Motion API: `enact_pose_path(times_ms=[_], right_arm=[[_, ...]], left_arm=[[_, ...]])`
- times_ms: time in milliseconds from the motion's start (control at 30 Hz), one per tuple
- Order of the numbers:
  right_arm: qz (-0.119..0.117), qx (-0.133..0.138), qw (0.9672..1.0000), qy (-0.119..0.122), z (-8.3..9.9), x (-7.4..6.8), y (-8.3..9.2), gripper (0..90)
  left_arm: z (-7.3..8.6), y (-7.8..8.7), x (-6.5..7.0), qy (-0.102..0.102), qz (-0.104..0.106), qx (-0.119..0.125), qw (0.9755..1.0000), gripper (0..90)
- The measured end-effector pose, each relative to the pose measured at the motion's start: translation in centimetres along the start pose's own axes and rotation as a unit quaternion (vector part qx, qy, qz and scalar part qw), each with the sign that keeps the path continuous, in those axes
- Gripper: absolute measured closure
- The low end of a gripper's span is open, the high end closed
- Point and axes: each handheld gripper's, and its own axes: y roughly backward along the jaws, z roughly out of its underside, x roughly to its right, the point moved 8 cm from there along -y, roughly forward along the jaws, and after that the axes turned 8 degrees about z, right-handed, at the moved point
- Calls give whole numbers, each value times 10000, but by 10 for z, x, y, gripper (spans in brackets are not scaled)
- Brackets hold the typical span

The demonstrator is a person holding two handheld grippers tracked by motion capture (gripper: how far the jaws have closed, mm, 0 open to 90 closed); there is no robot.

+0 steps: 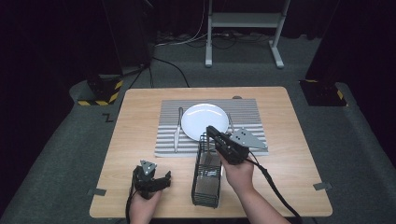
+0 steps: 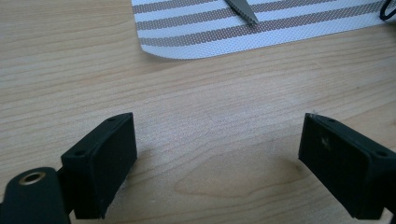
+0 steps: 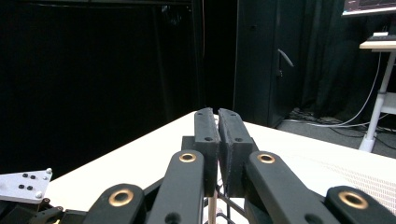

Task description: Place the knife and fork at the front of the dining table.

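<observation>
I see my right gripper [image 1: 211, 130] raised over the far end of the black wire basket [image 1: 205, 193], its jaws pressed together. In the right gripper view a thin pale stick [image 3: 213, 210] runs up between them, so I take it the gripper is clenched on that, though I cannot make out what the thing is. The basket lies on the bench [image 1: 140, 112] with its long axis running from me toward the striped placemat [image 1: 252, 114]. The right forearm comes in from the lower edge and angles up and left, the gripper pointing toward the white plate [image 1: 204, 121].

A knife [image 1: 178, 128] lies on the mat left of the plate, long axis running near to far; its tip [image 2: 246, 11] shows in the left gripper view.

My left gripper [image 1: 163, 179] rests low near the bench's near left edge, jaws spread wide and holding nothing, pointing right.
</observation>
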Motion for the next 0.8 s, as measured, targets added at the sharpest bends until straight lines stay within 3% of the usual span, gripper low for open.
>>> enact_pose_path(times_ms=[567, 667, 800], right_arm=[[3, 89, 10000, 14, 0, -1, 4, 873], [-22, 314, 9995, -41, -7, -1, 9, 874], [25, 374, 9993, 0, -14, 2, 12, 874]], left_arm=[[0, 0, 0, 7, 23, 6, 10000, 113], [0, 0, 0, 7, 19, 4, 10000, 113], [0, 0, 0, -6, 7, 3, 10000, 113]])
